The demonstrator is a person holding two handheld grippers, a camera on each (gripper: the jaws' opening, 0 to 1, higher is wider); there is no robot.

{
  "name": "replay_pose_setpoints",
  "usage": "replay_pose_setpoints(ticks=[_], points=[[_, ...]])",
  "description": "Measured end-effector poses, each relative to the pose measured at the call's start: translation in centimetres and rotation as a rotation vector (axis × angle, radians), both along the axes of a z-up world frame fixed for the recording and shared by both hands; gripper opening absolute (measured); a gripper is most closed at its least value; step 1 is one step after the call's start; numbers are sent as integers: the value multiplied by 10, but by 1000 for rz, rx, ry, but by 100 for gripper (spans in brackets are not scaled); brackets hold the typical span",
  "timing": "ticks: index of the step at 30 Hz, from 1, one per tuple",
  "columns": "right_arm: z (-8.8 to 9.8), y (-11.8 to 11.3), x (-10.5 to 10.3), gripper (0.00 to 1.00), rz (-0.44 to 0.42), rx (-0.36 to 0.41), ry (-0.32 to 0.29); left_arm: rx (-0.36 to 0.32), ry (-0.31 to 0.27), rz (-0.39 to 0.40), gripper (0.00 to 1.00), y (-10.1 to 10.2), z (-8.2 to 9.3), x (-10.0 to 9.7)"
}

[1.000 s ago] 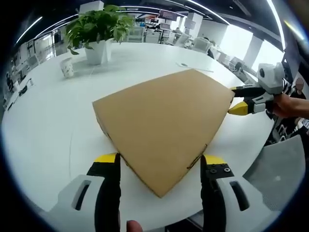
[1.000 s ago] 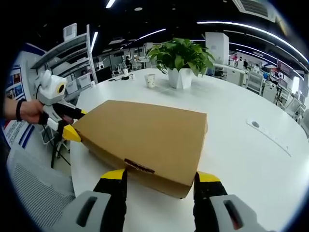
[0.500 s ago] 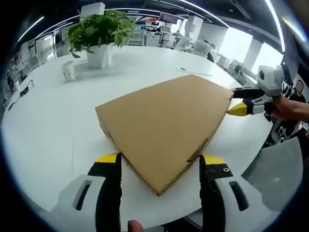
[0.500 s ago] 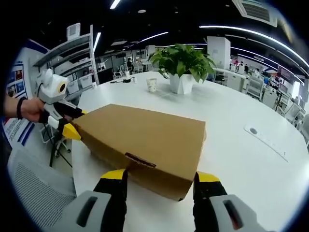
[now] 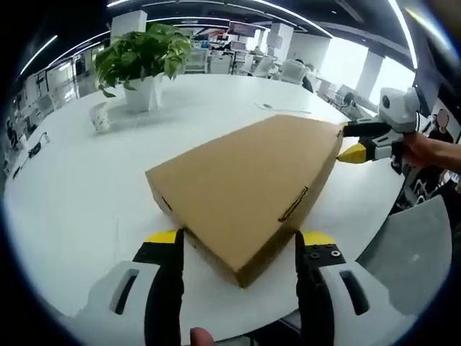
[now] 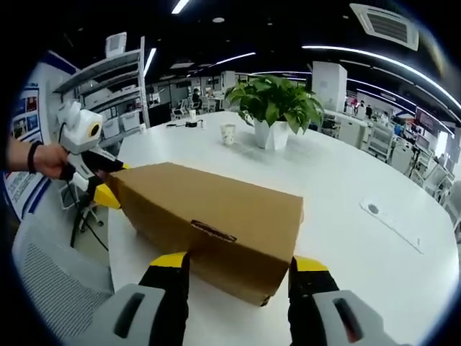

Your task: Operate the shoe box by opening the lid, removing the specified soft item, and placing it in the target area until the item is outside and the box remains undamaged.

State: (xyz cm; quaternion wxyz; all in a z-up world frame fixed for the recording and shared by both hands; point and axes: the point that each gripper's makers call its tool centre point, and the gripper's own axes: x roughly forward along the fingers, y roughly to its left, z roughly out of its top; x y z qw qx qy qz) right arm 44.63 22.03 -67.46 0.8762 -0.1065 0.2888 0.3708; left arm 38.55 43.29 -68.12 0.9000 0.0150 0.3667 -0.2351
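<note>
Between both grippers' spread jaws sits the shoe box (image 5: 248,189).

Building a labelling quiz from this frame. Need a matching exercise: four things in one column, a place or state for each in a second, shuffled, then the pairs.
Things:
1. brown cardboard shoe box
2. green potted plant in a white pot
3. small white paper cup
4. left gripper

Places or states:
A. on the white round table, just beside the plant
B. lid shut, lying between both grippers
C. jaws apart around a near corner of the box
D. standing past the far side of the box

Pairs: 1-B, 2-D, 3-A, 4-C
</note>
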Motion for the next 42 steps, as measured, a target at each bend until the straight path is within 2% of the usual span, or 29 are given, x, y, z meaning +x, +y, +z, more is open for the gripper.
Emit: replay_pose_setpoints(ticks=[5,20,31,42], points=[[6,1,1,52,-8,19,-7,13,-17,-9,61,3,7,5],[29,4,10,52,-24,87,-19,-8,-79,-16,61,6,27,13],[55,7,23,52,-30,178,-45,37,-137,-8,52,14,38,23],[68,12,29,53,-10,186,-81,83,-175,20,41,24,45,32]])
